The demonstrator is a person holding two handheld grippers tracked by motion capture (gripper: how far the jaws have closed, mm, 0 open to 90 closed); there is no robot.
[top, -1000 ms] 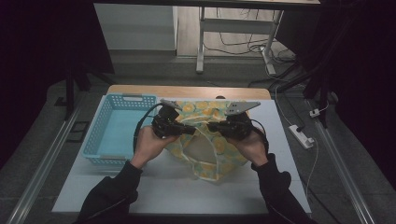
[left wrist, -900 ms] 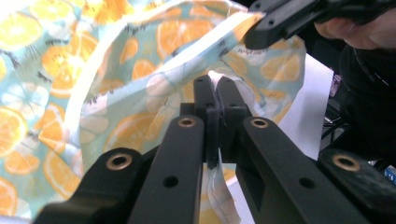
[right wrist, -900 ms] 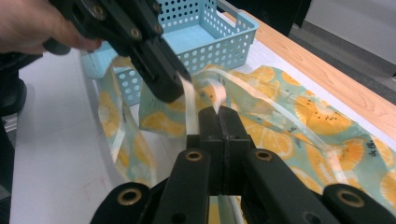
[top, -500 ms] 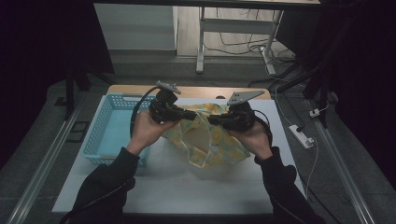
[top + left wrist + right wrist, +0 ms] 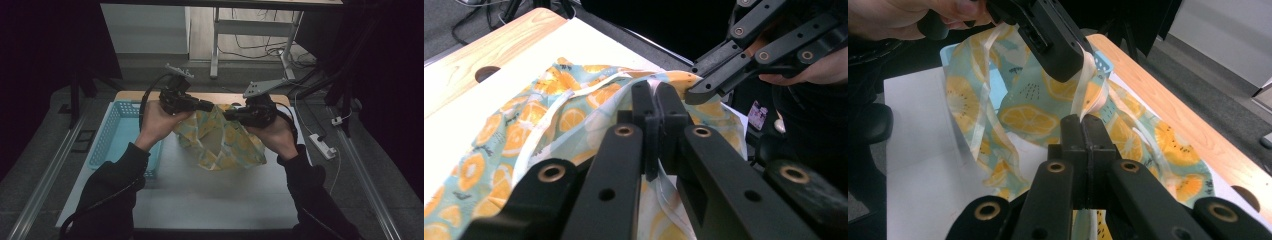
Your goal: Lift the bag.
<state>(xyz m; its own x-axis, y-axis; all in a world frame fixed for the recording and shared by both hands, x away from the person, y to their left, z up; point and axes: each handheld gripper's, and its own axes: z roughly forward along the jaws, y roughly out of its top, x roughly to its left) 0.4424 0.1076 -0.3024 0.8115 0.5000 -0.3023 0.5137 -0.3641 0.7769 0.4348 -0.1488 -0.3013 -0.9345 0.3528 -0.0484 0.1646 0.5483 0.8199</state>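
Orange-printed cloth hangs between both claws above the white table. Left claw is clamped on its pale edge, right claw clamped on the same edge just beside it. Blue basket sits beyond the left claw.

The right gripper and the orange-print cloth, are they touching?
Touching. In the right gripper view, the right gripper has its jaws shut on a pale edge of the orange-print cloth.

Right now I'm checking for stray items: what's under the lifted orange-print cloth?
Under the cloth, held up by the left gripper and right gripper, the white table shows bare; its lower part still drapes there, hiding that patch.
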